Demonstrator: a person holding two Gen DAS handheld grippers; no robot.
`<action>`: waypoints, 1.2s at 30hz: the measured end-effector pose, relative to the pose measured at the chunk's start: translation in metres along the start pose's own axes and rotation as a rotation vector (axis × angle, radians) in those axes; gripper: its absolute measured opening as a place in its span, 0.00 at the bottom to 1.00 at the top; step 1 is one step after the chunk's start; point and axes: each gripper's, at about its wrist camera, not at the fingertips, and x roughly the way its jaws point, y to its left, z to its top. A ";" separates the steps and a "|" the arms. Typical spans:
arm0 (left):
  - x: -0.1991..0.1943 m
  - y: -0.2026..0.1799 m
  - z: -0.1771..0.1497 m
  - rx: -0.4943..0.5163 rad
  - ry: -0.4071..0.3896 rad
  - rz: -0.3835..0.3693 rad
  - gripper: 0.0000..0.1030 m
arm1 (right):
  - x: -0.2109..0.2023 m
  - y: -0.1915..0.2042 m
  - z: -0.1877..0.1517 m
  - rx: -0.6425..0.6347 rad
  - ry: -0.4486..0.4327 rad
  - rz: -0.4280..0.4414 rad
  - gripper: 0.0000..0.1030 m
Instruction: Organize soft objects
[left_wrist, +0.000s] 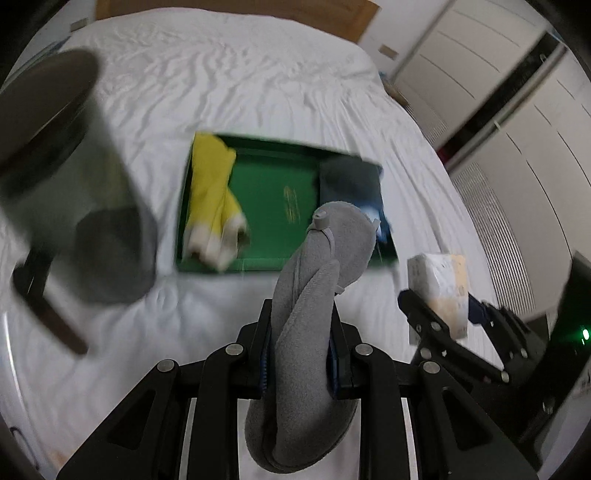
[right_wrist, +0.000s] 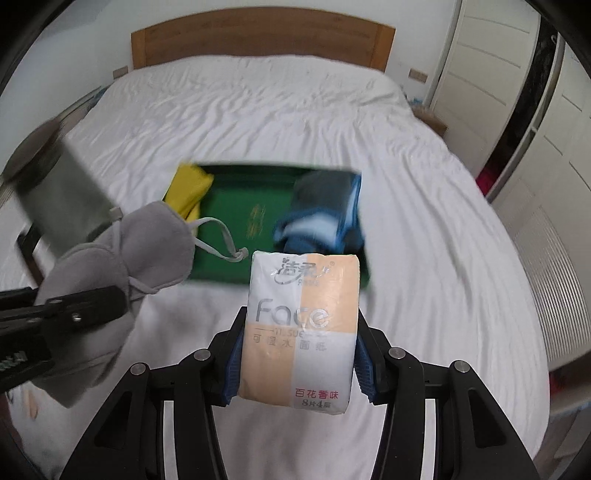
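Left gripper (left_wrist: 301, 354) clamped narrow on grey fleece pouch (left_wrist: 314, 295); right gripper (right_wrist: 295, 365) gripped tissue pack (right_wrist: 299, 328), green tray (right_wrist: 236, 221) beyond both.

1. Ahead of us lies a bed (right_wrist: 424, 206) under a wrinkled white sheet (left_wrist: 229, 85).
2. Beyond it we see a wooden headboard (right_wrist: 258, 37).
3. To our right stand white wardrobe doors (right_wrist: 491, 74).
4. To our left, a blurred grey stool (left_wrist: 48, 122).
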 end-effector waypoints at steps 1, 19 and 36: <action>0.008 -0.002 0.012 -0.005 -0.020 0.011 0.20 | 0.006 -0.001 0.008 -0.004 -0.011 -0.006 0.47; 0.128 0.029 0.075 -0.191 0.000 0.136 0.20 | 0.171 -0.010 0.110 -0.075 -0.004 -0.014 0.47; 0.154 0.035 0.075 -0.116 -0.020 0.254 0.21 | 0.252 -0.012 0.138 -0.042 0.061 0.014 0.48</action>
